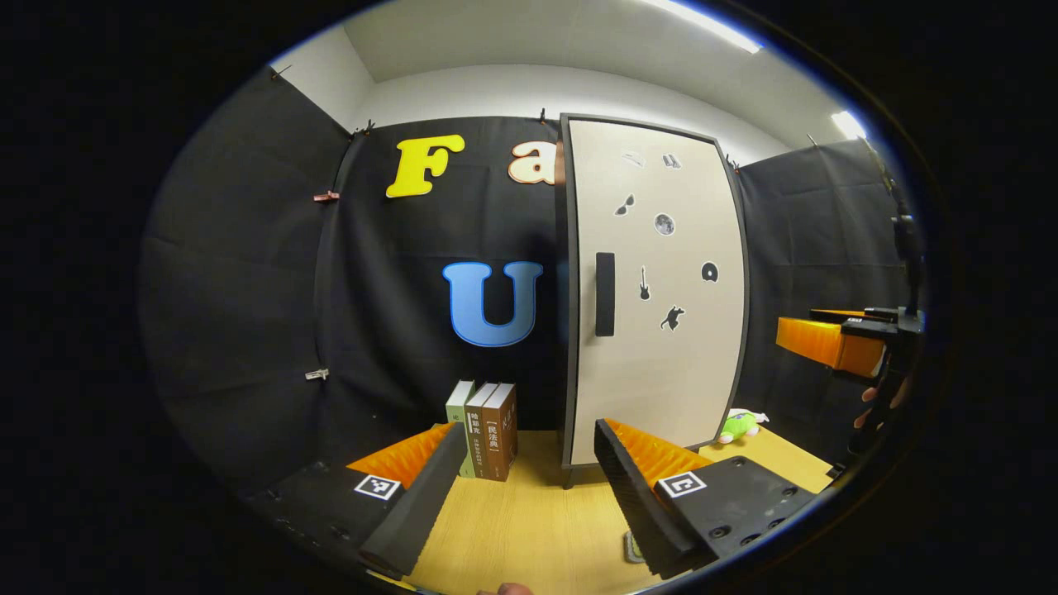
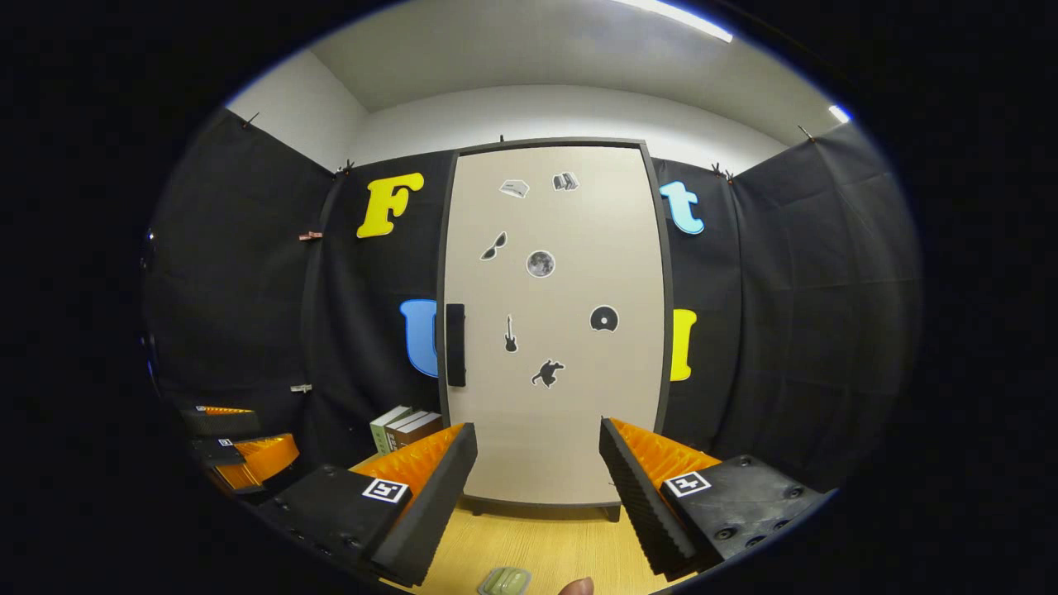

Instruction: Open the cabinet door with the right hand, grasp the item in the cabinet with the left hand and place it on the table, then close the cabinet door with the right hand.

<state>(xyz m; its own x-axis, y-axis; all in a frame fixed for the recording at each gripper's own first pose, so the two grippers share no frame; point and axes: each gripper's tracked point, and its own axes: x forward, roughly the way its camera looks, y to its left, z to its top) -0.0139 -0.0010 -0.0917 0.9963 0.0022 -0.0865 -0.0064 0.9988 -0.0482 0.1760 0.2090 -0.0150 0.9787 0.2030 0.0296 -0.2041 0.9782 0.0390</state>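
My left gripper [image 1: 525, 496] and right gripper [image 2: 537, 504] level, both wide and empty, facing the closed cabinet door [image 2: 554, 322], books [image 1: 488, 430] beside it

Cabinet door [image 2: 554, 322] shut: interior hidden, item inside not discernible. Door stickers [image 2: 540, 264] too small to identify beyond outlines. Small green object [image 2: 504, 582] on table at bottom edge of right gripper view, cut off, type unclear. Fingertip [image 2: 576, 587] cut by same edge. Books [image 1: 488, 430] partly hidden behind left gripper [image 1: 529, 496] finger. Green plush toy [image 1: 738, 426] partly hidden behind cabinet corner. Right gripper [image 1: 835, 340] at right edge of left gripper view, cut off, jaw state indeterminate there.
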